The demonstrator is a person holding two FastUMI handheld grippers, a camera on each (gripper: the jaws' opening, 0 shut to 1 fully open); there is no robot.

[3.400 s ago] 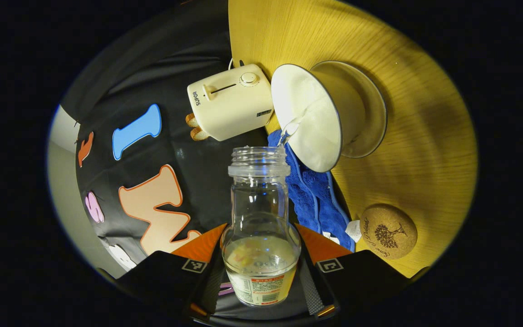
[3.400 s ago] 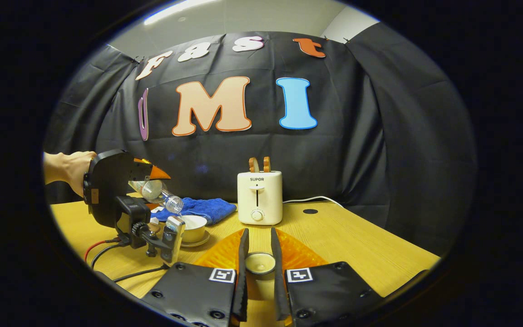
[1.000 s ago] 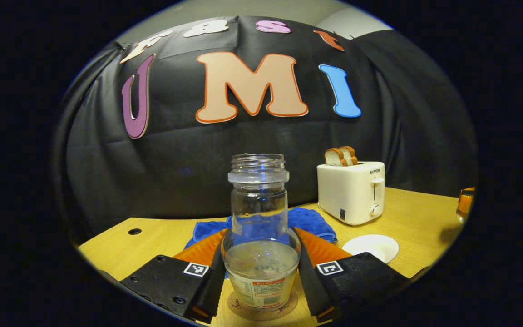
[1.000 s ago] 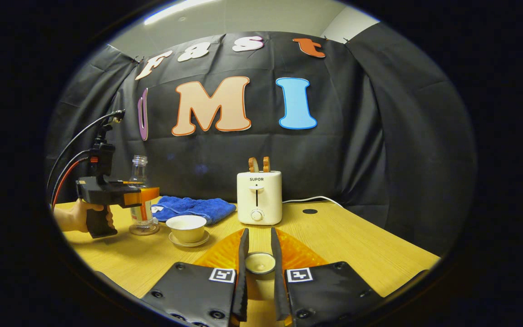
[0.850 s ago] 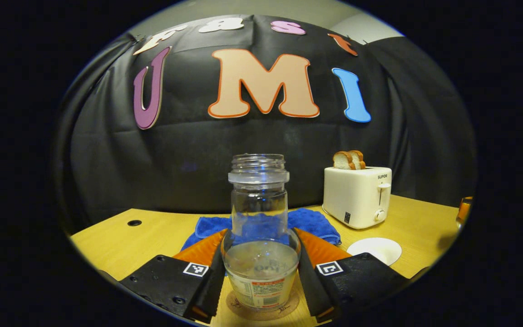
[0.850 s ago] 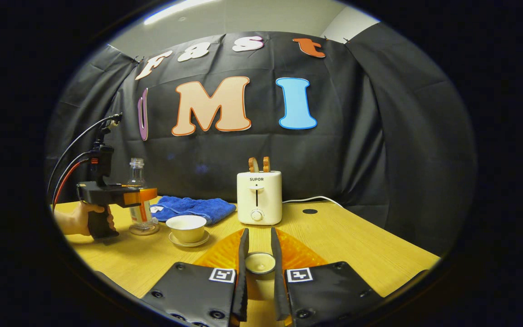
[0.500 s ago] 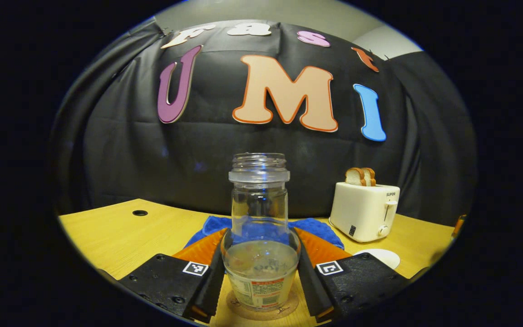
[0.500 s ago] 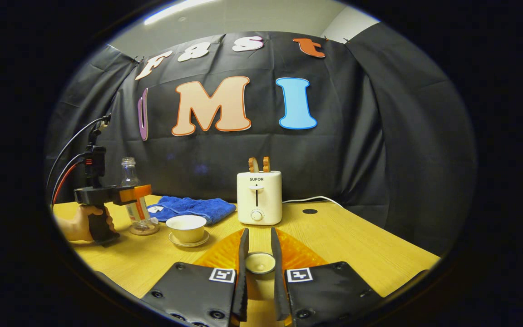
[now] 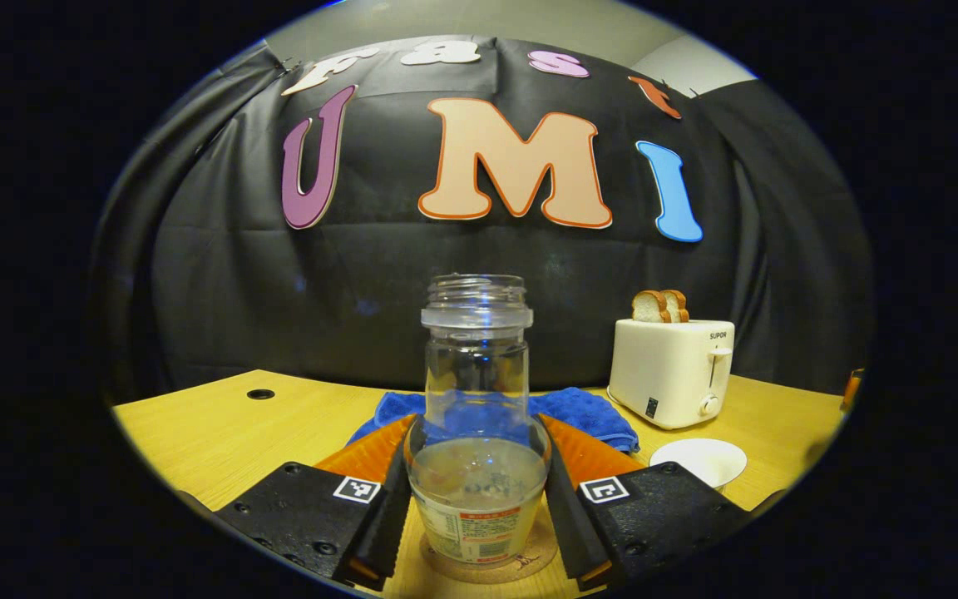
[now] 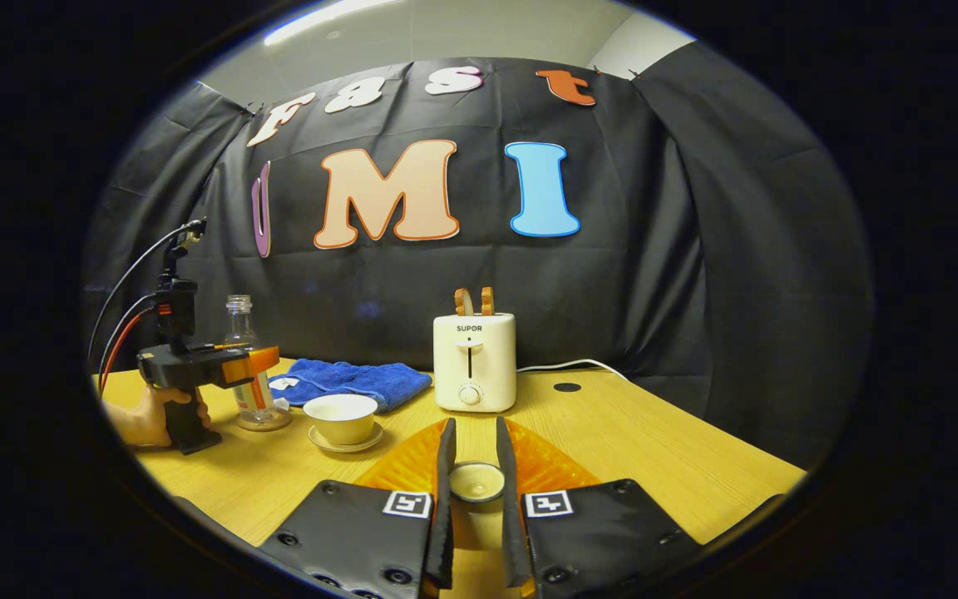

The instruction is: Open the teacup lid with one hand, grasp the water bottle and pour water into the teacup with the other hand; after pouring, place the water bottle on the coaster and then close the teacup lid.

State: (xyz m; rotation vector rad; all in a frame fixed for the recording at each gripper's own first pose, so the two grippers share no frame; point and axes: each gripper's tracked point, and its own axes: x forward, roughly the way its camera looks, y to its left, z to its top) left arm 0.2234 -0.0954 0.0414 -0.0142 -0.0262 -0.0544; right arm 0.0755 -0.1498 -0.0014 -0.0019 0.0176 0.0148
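The wooden table (image 9: 196, 420) is seen spread beneath both grippers, with the black booth wall behind it. In the right gripper view the table (image 10: 654, 453) runs out ahead of the fingers. A cream toaster (image 10: 475, 362) with two slices of bread in its slots is found straight ahead of the right gripper (image 10: 472, 478), well beyond its tips; in the left gripper view the toaster (image 9: 672, 370) is placed ahead and to the right of the left gripper (image 9: 477, 478). A blue cloth (image 9: 583, 412) is laid just behind the bottle, beyond the left gripper's tips, and the same cloth (image 10: 354, 378) is seen left of the toaster in the right gripper view.

The water bottle (image 9: 477, 416) is held upright between the left gripper's two fingers, both of which are pressed against its lower body. It is uncapped and partly filled. Its base is set on the round cork coaster (image 9: 520, 566), whose edge is seen under the bottle between the fingers. In the right gripper view the bottle (image 10: 244, 366) is seen far to the left, with the left gripper (image 10: 254, 359) closed around it and a hand (image 10: 142, 416) wrapped around that gripper's handle.

The uncovered teacup (image 10: 340, 416) is set on its saucer (image 10: 346, 443) just right of the bottle, ahead and left of the right gripper. In the left gripper view the teacup (image 9: 698, 462) is seen low to the right of the left gripper.

The teacup lid (image 10: 476, 481) is gripped between the right gripper's narrowly set fingers, above the table.
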